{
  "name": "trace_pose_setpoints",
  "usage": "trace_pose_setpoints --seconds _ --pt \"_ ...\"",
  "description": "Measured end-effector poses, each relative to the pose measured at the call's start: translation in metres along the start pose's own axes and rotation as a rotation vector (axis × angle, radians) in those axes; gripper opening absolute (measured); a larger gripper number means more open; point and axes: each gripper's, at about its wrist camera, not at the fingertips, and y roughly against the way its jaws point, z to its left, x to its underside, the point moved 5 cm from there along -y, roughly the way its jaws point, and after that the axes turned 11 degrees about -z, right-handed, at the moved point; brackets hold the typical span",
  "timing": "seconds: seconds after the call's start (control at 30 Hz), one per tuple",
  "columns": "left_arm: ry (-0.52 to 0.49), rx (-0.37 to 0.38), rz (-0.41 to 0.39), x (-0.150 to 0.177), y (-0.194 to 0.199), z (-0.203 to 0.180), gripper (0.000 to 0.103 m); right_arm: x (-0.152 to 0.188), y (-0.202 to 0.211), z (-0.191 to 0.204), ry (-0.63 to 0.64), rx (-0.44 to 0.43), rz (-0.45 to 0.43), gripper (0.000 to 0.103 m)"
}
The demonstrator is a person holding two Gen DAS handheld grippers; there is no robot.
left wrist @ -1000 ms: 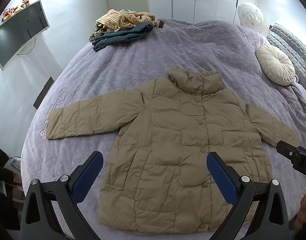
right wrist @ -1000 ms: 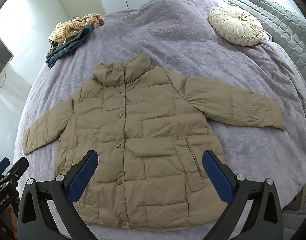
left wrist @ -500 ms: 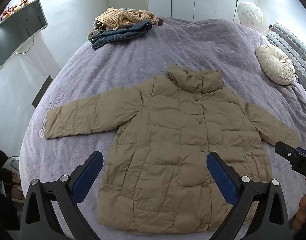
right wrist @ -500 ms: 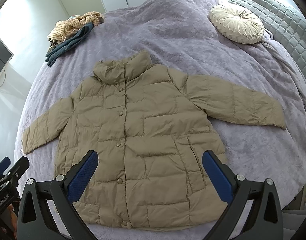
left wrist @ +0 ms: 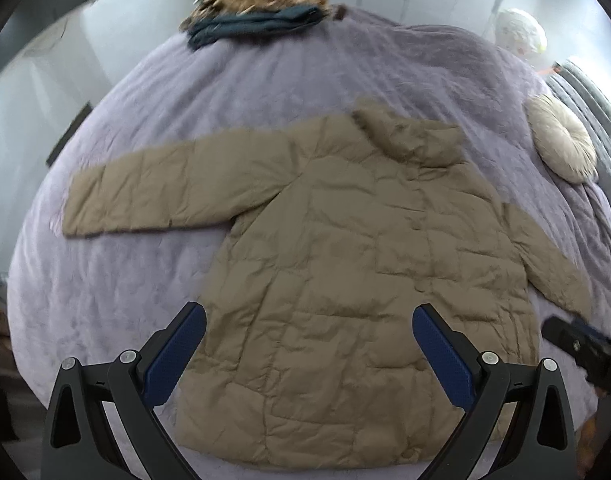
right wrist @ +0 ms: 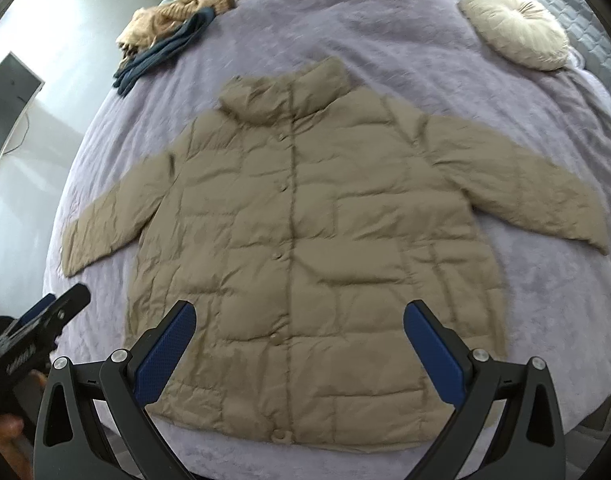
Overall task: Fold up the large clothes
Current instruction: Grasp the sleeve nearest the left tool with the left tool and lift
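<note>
A tan quilted puffer jacket (left wrist: 345, 264) lies flat and buttoned on the lavender bedspread (left wrist: 233, 92), collar away from me, both sleeves spread out. It also shows in the right wrist view (right wrist: 305, 232). My left gripper (left wrist: 309, 352) is open and empty, hovering above the jacket's lower left hem. My right gripper (right wrist: 299, 344) is open and empty above the lower front of the jacket. The left gripper's body shows at the left edge of the right wrist view (right wrist: 33, 344).
A pile of striped and dark blue clothes (left wrist: 257, 12) lies at the bed's far edge. A round cream cushion (left wrist: 561, 144) rests at the right by a grey quilted headboard (right wrist: 577, 12). A wall screen (right wrist: 9, 120) hangs at left.
Both grippers have moved forward and lower toward the jacket, which now looks larger. Both views are motion-blurred. Both stay open.
</note>
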Motion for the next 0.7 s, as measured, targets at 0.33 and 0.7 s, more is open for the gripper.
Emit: trace_pose_setpoints --seconds 0.33,0.7 --pt "0.271 -0.058 0.005 -0.002 -0.061 0.124 0.103 0.027 -0.058 0.045 0.011 -0.08 0.138 0.103" --pt "0.56 -0.061 -0.043 -0.006 -0.163 0.25 0.103 0.06 -0.124 0.091 0.041 -0.15 0.206 0.103"
